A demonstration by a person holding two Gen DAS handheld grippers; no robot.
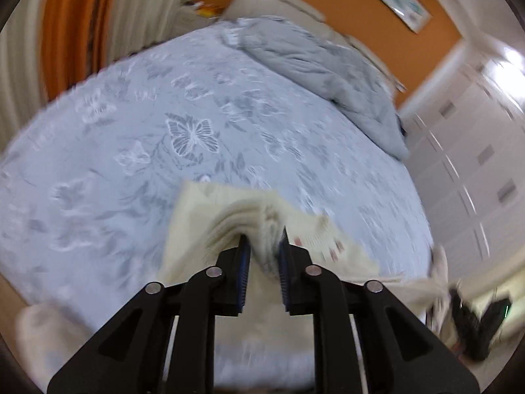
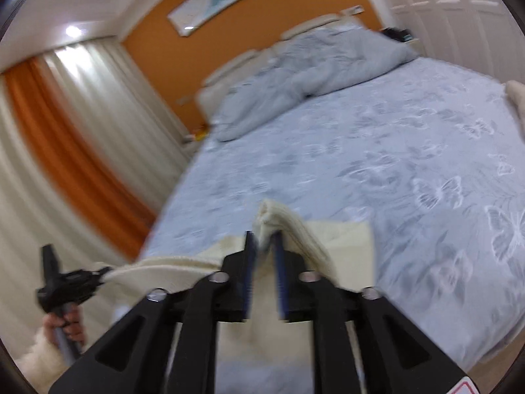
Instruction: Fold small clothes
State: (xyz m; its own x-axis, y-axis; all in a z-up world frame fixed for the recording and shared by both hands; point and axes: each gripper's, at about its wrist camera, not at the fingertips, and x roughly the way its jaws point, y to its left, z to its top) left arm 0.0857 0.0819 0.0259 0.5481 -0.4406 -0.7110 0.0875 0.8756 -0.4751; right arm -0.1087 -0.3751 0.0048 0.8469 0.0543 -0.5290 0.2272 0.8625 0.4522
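Hand-held gripper pair (image 1: 264, 246) (image 2: 264, 246) pinches cream garment (image 1: 210, 210) edges above bedsheet (image 1: 131, 115).

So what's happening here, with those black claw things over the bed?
A person is holding a gripping tool in each hand to fold a small cream garment. The left gripper and the right gripper are each clamped on a bunched edge of it, holding it stretched between them above the bed. A crumpled grey duvet lies near the headboard. The pictures are blurred.
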